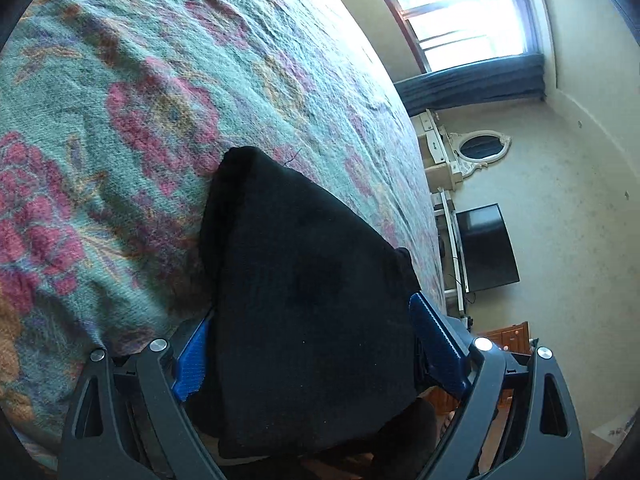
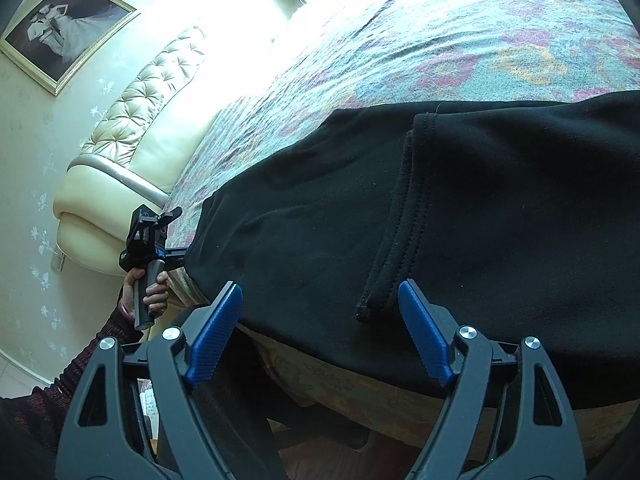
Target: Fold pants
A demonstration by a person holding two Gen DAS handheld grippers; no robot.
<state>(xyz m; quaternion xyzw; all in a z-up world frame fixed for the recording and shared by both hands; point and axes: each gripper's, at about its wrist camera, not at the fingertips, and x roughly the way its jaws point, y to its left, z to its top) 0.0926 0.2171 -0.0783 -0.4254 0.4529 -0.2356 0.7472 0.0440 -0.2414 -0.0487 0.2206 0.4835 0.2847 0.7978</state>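
Black pants lie along the near edge of a bed with a floral blanket, one layer folded over another with a stitched hem showing. My right gripper is open, its blue pads either side of the pants' near edge, just short of the hem. My left gripper is open wide with the end of the pants between its blue pads. In the right wrist view the left gripper sits at the pants' left end, held by a hand.
The floral blanket covers the bed. A cream tufted headboard and a framed picture are on the left. A window, an oval mirror, a TV and a wooden dresser stand past the bed.
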